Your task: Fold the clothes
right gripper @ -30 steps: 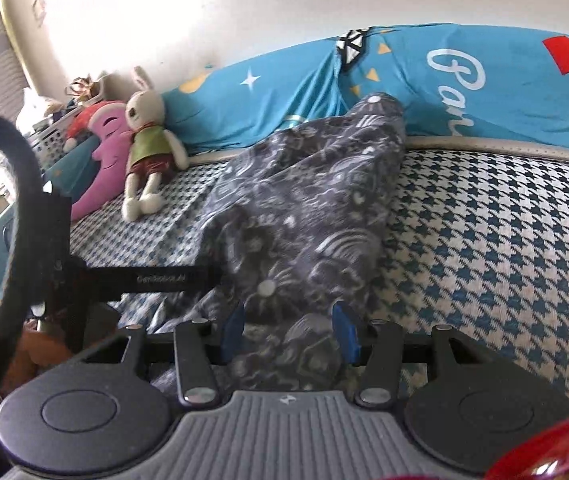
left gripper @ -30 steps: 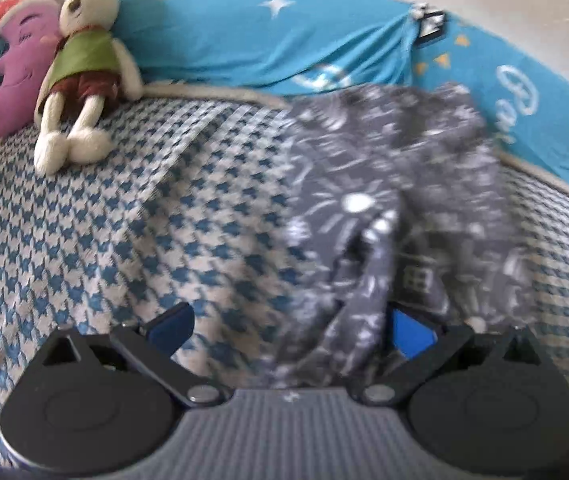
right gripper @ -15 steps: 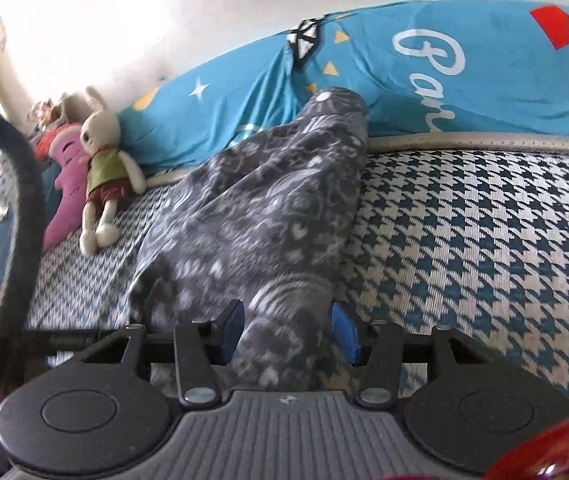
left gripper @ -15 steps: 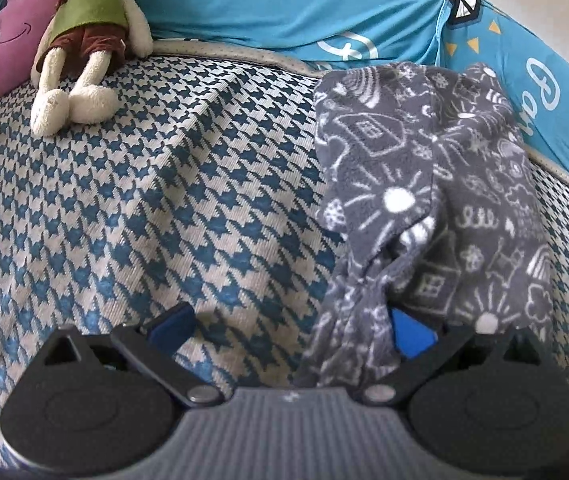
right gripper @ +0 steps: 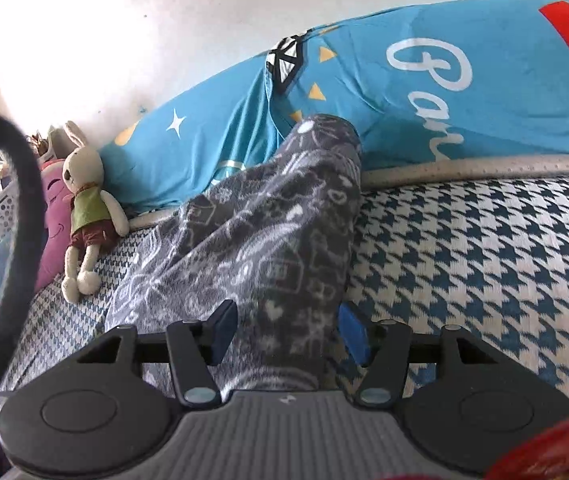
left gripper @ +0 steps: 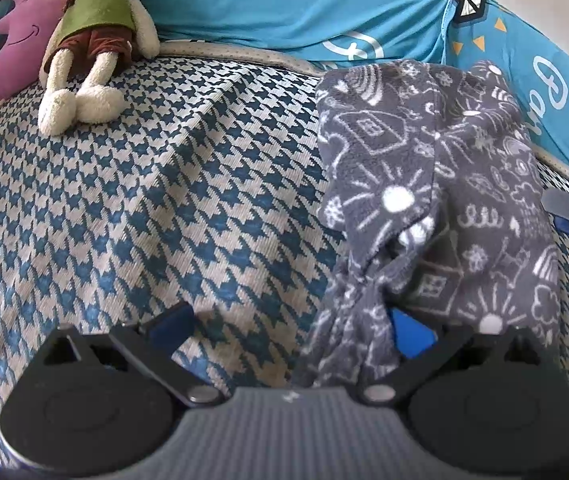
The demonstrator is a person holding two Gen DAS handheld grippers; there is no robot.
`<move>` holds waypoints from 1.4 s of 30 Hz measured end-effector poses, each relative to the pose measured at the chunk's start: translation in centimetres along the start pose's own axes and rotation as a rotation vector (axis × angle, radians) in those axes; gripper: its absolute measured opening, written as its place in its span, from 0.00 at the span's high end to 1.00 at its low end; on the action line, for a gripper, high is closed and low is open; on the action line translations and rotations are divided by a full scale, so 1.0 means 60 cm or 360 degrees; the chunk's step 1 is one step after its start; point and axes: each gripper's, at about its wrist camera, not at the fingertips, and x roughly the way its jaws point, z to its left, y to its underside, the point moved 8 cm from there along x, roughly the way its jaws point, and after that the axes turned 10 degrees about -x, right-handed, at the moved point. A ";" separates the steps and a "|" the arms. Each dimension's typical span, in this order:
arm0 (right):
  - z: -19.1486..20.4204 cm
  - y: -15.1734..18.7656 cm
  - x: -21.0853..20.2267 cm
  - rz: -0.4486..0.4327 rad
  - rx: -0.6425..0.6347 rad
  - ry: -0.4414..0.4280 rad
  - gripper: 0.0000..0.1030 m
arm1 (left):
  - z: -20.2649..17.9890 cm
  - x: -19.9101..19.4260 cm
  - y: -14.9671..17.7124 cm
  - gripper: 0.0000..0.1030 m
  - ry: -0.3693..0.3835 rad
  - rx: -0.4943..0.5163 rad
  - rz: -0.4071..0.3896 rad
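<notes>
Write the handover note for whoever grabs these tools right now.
Left tool: open wide; the grey printed garment drapes over its right finger only.
Right tool: open, cloth lying between the fingers, not pinched.
The garment lies lengthwise on the checked bed cover, far end against the blue pillow. The stuffed rabbit sits clear of it.
Done: garment laid out, bunched lengthwise.
Left: flatten it, regrip the near end, fold.

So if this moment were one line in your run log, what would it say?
task: fold clothes | grey patterned garment: flat on bed | left gripper: open | right gripper: open, astride garment
</notes>
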 end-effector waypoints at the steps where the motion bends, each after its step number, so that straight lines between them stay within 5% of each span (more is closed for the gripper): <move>1: -0.002 -0.002 0.002 -0.0002 0.0008 -0.0002 0.44 | -0.001 0.000 0.001 0.00 -0.0005 -0.0001 0.0000; 21: -0.047 -0.026 0.075 -0.0044 0.0267 -0.0101 0.31 | -0.003 0.003 0.000 0.00 -0.0021 -0.0015 0.0023; 29: -0.050 -0.044 0.112 -0.0090 0.0221 -0.0158 0.31 | -0.002 0.002 0.001 0.00 -0.0007 0.0005 0.0021; 37: -0.032 -0.054 0.143 -0.0098 0.0133 -0.0193 0.43 | -0.003 0.005 0.000 0.00 -0.0012 0.0020 0.0011; 42: -0.029 -0.053 0.146 -0.0085 0.0170 -0.0206 0.76 | -0.006 0.006 0.000 0.00 -0.0027 0.0035 0.0004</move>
